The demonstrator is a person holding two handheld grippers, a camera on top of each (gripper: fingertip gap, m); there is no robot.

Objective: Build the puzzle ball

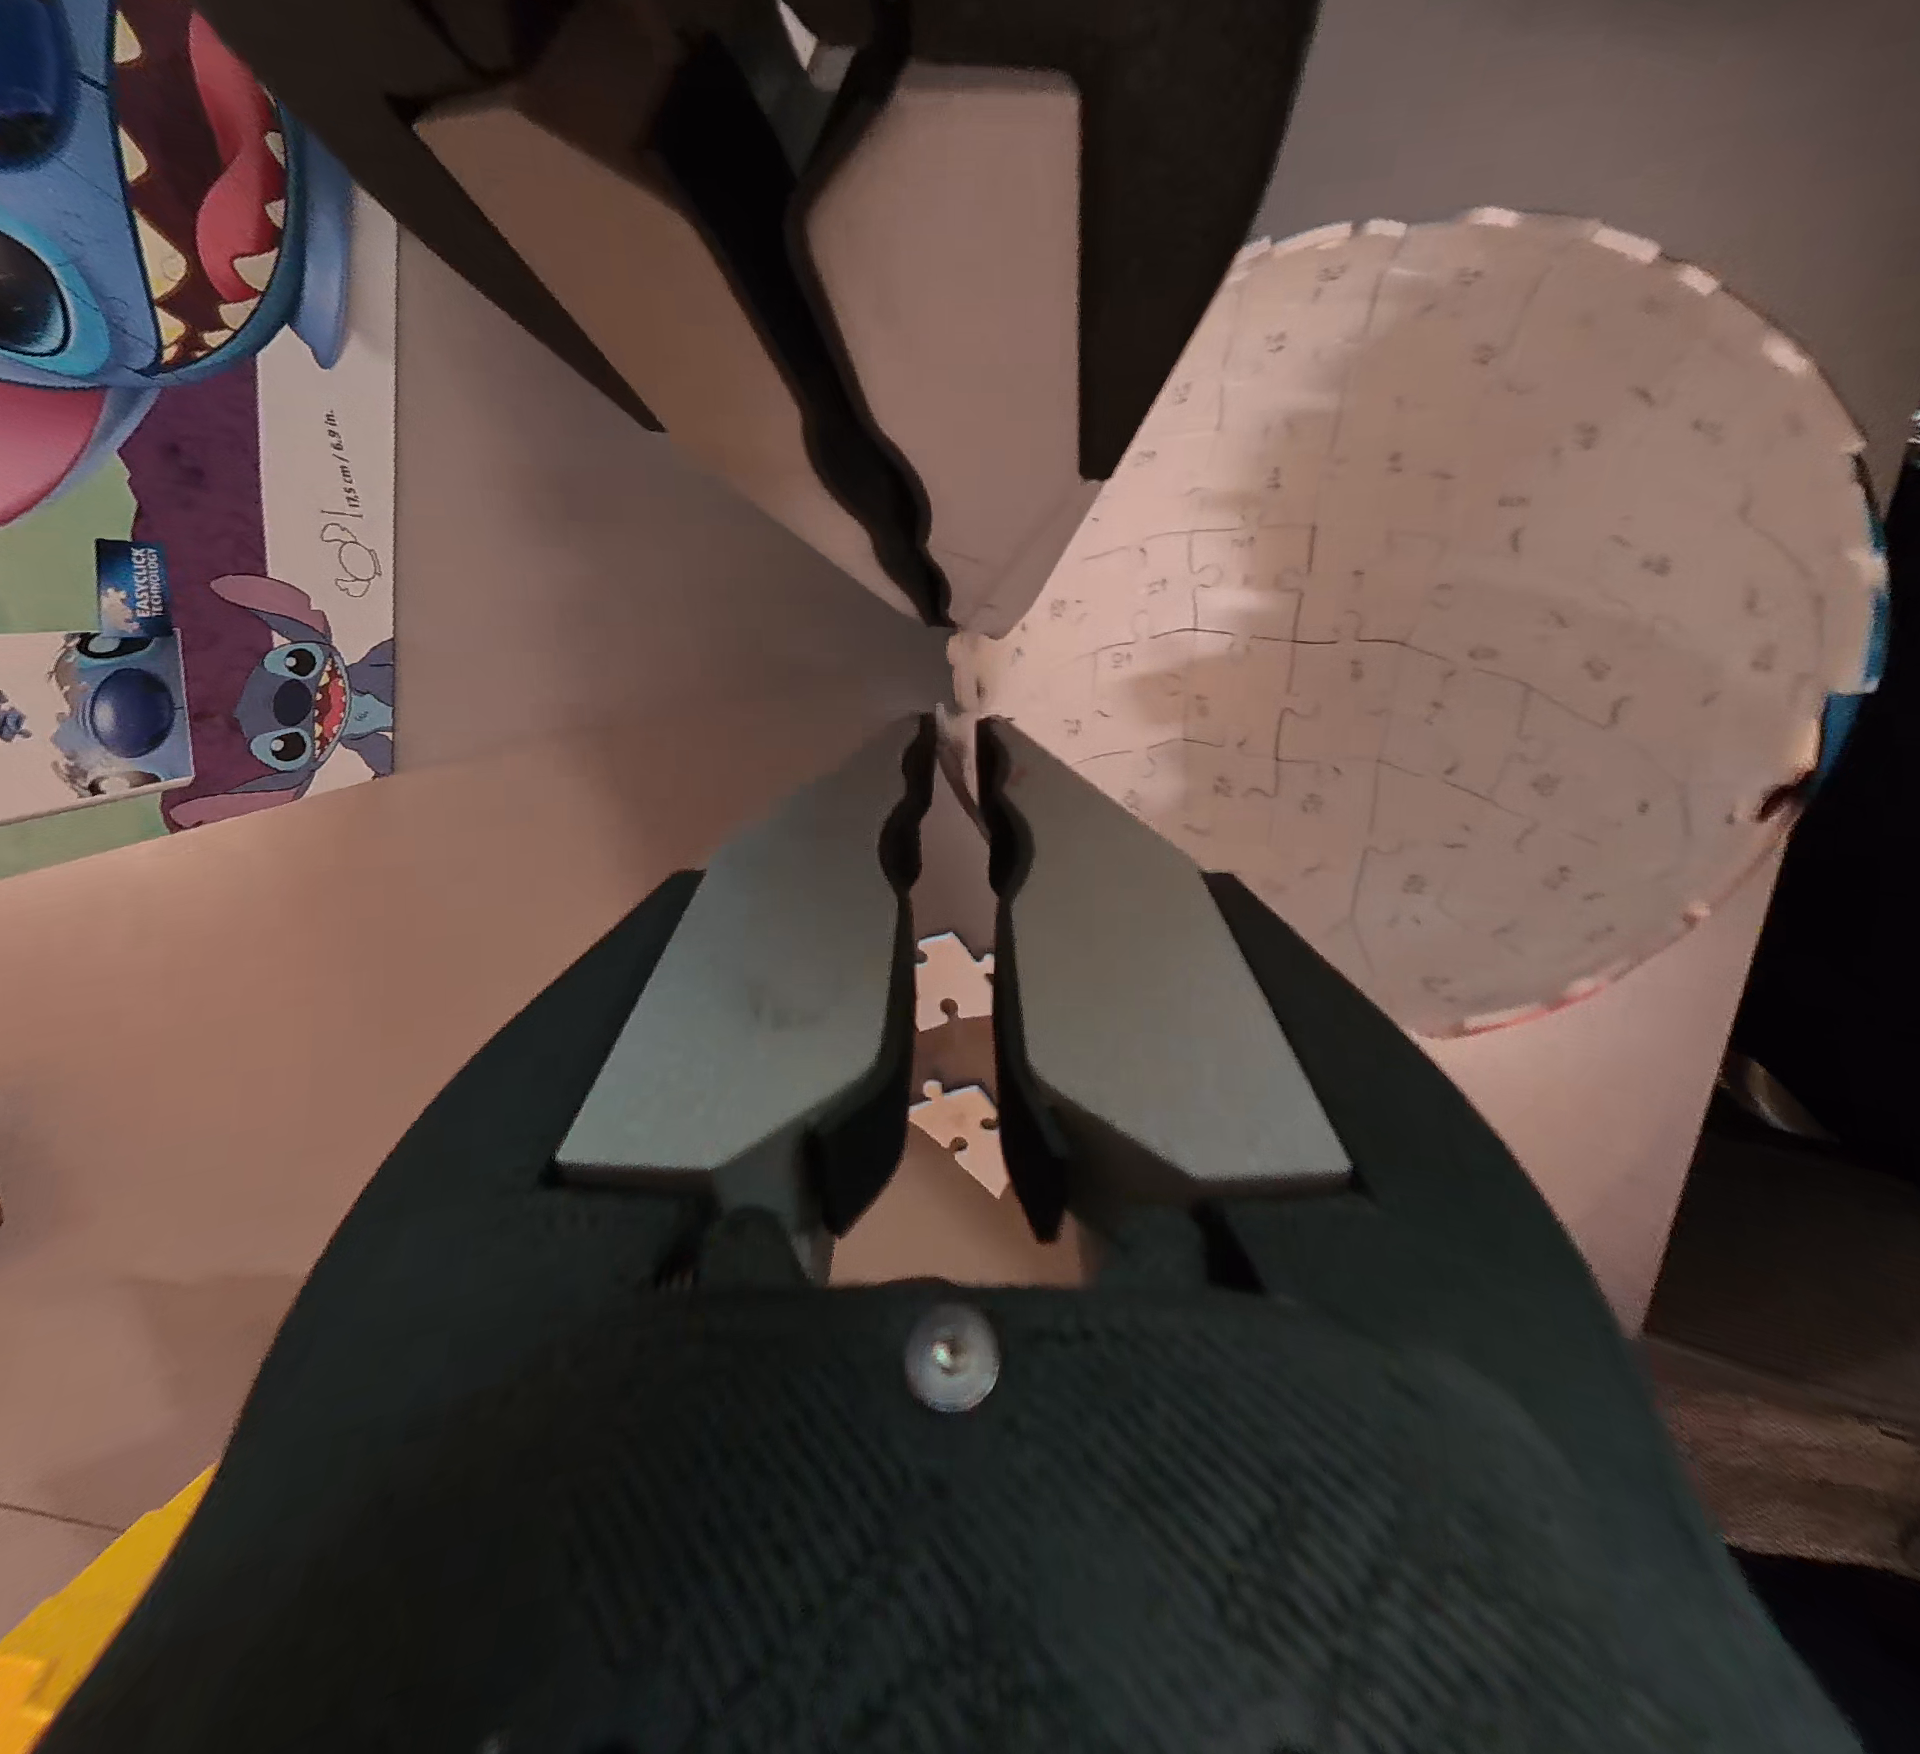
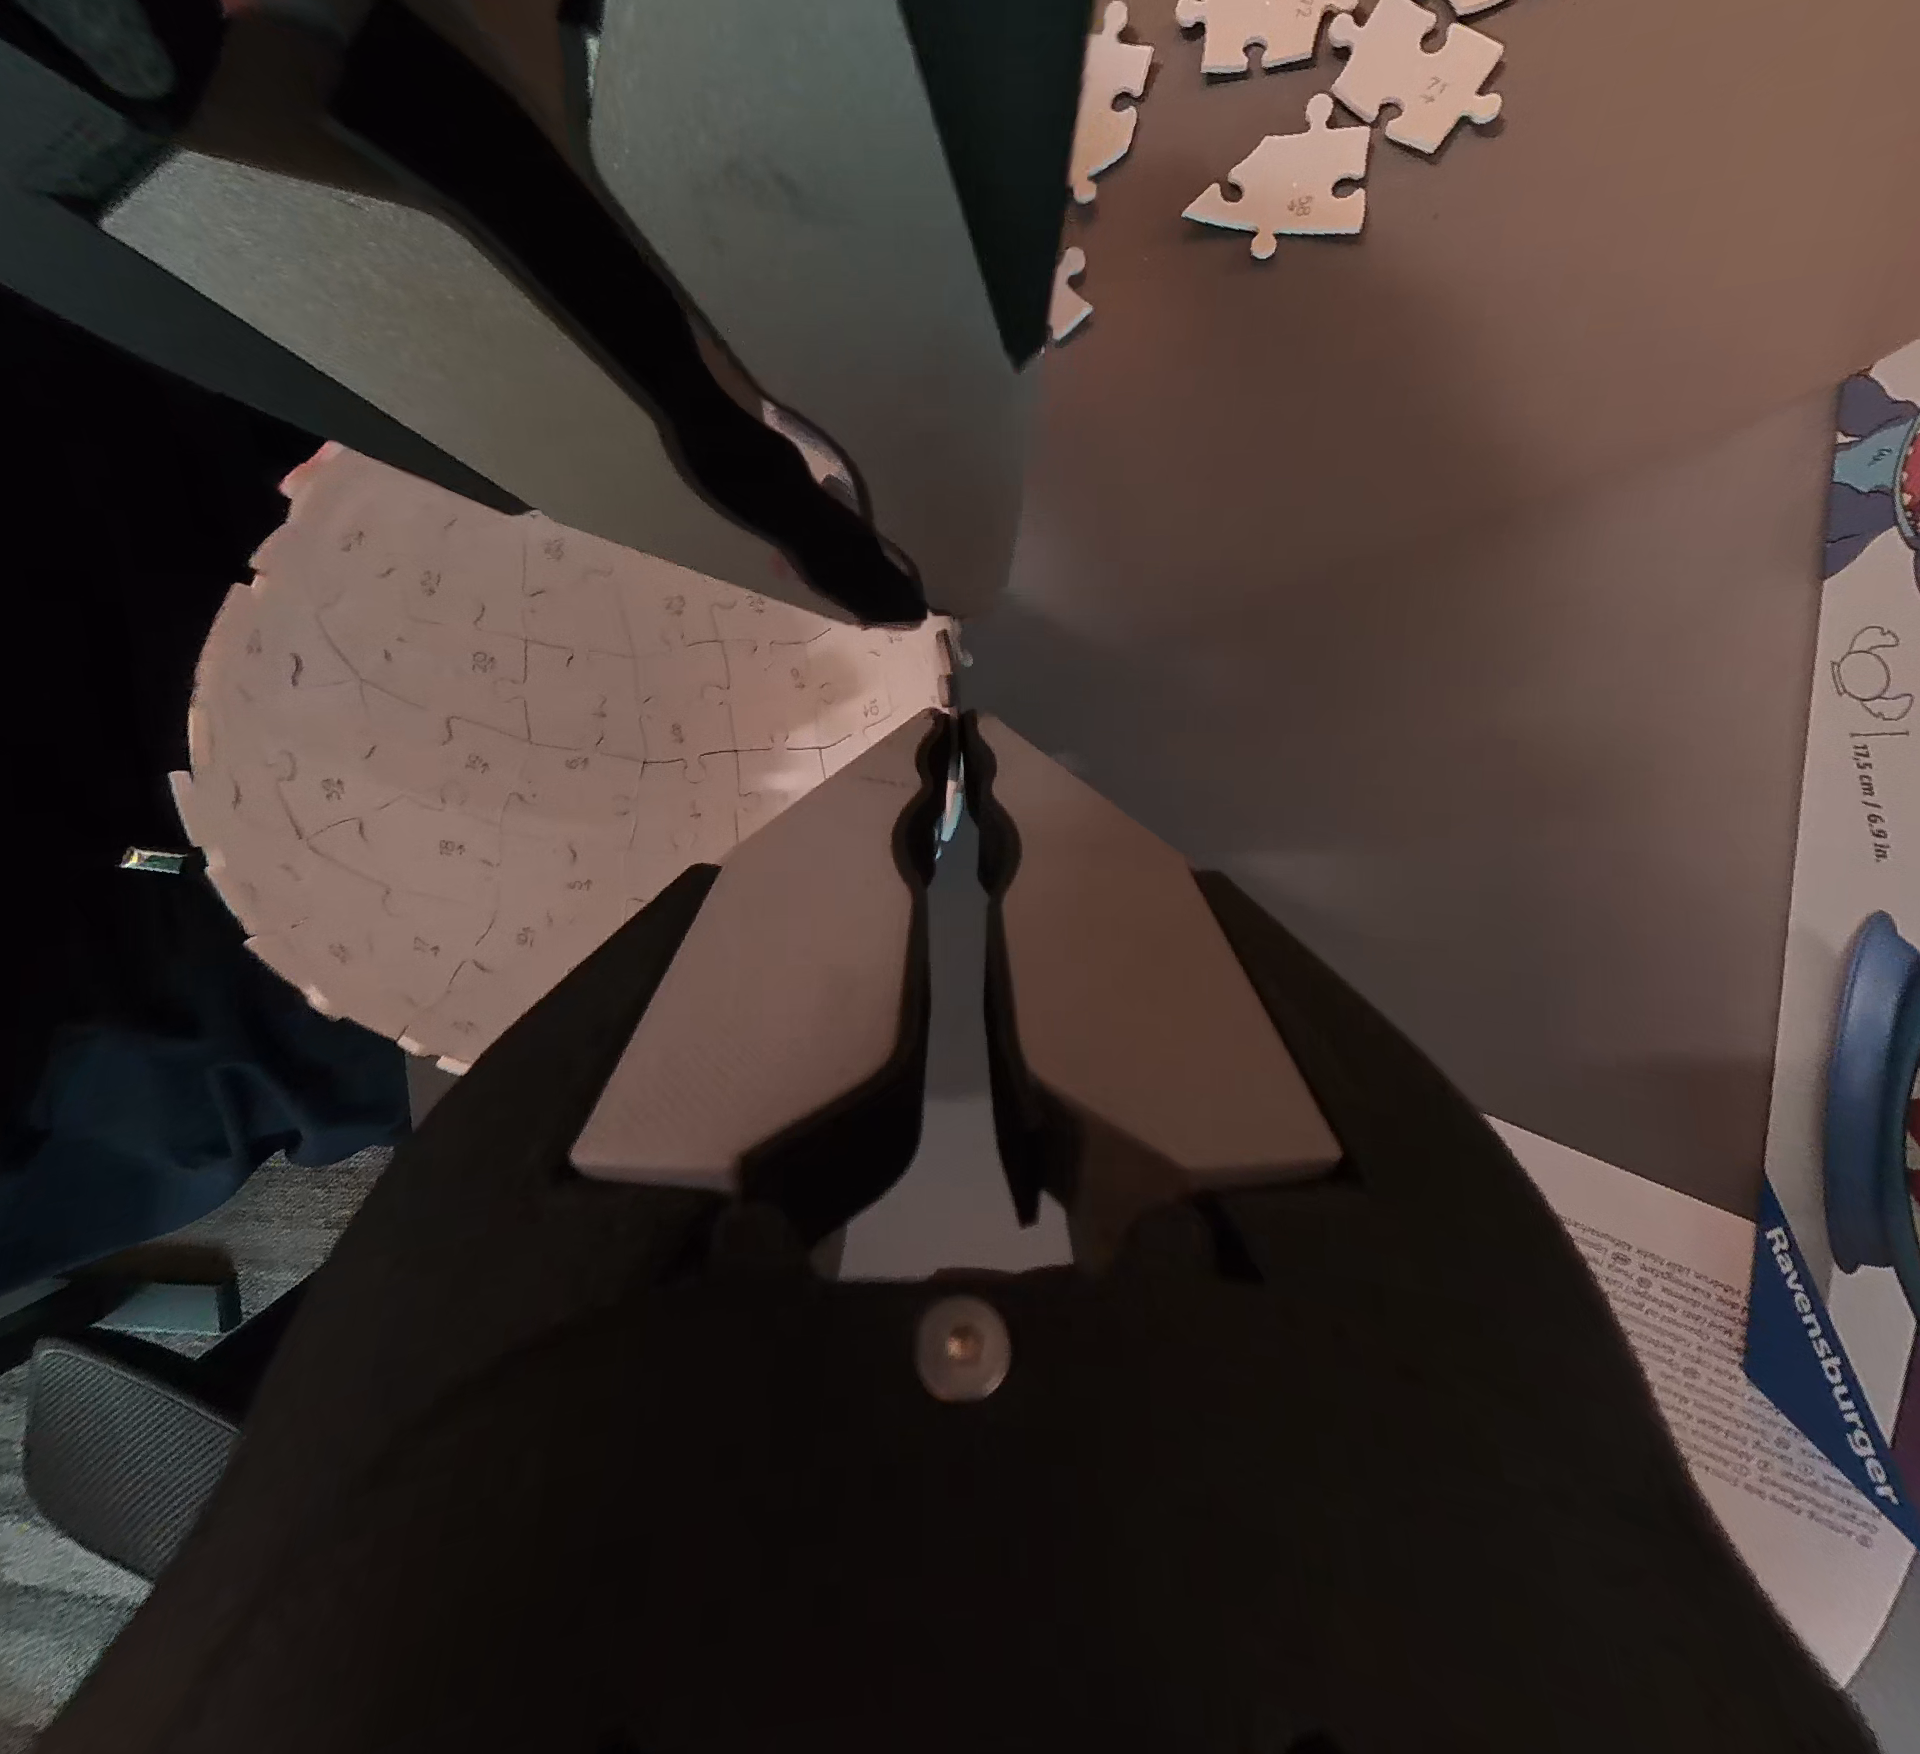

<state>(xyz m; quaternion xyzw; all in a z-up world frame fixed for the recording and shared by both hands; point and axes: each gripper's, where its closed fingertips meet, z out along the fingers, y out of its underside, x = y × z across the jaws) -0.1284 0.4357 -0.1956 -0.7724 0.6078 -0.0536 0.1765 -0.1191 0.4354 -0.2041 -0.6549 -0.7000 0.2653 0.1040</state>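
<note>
White loose pieces beside box

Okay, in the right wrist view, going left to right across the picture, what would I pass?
White half-built puzzle ball shell → black right gripper, its jaws shut on the puzzle ball shell's rim → loose white puzzle pieces on the brown table → colourful puzzle box at the right edge.

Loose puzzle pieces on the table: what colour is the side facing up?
Plain white, the loose puzzle pieces show their backs; clearest in the right wrist view.
</note>
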